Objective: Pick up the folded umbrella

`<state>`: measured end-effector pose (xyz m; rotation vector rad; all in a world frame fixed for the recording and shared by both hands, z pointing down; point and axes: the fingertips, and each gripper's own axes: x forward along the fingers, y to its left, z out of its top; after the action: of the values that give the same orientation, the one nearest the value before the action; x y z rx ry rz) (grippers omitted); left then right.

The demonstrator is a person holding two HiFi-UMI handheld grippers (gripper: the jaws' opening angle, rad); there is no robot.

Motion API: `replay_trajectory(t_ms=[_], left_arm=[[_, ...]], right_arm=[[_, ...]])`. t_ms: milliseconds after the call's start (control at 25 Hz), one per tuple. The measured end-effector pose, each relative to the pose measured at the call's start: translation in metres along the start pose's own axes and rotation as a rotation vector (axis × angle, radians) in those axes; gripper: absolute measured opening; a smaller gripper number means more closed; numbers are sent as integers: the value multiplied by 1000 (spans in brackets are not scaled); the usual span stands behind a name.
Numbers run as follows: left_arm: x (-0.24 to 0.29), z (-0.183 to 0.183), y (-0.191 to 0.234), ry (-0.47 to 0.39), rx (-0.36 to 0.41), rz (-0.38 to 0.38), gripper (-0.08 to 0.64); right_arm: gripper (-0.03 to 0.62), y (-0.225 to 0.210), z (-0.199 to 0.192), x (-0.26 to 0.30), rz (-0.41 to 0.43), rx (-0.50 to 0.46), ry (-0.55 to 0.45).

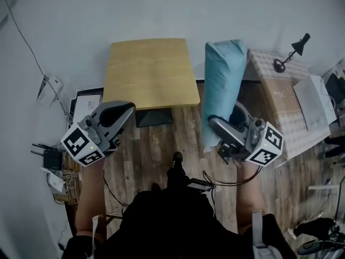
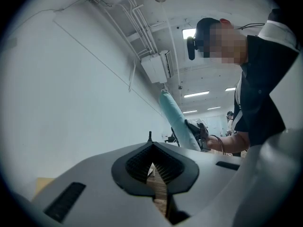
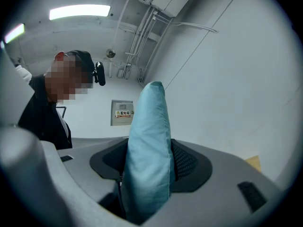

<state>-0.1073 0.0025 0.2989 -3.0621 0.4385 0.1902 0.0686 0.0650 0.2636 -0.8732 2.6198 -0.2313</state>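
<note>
Person's dark top (image 1: 172, 220) fills the foreground as the right gripper (image 1: 214, 123), clamped on the pale-blue folded umbrella (image 1: 223, 80), holds it aloft near the wooden table (image 1: 148, 72), left gripper (image 1: 129, 108) closed and empty; held near one end, it may tip free.

Around you
Wooden counter (image 1: 145, 72) ahead of you; black desk lamp (image 1: 278, 66) stands on the checked counter (image 1: 302, 128) at your right
</note>
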Motion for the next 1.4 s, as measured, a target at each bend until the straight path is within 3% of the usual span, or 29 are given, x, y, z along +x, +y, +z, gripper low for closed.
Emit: replay_trajectory(t_ms=[280, 600, 960, 1240, 1400], left_arm=[[-60, -13, -52, -10, -38, 17, 12], [-86, -14, -99, -3, -38, 65, 12], [-42, -12, -165, 36, -45, 44, 12], [-15, -28, -250, 78, -66, 44, 12], [-16, -33, -264, 91, -80, 58, 12]], right_arm=[[275, 68, -41, -12, 38, 96, -6], [275, 101, -47, -28, 120, 147, -31], [275, 113, -34, -91, 137, 173, -26], [275, 129, -31, -165, 163, 230, -64], [275, 128, -37, -176, 168, 254, -67]])
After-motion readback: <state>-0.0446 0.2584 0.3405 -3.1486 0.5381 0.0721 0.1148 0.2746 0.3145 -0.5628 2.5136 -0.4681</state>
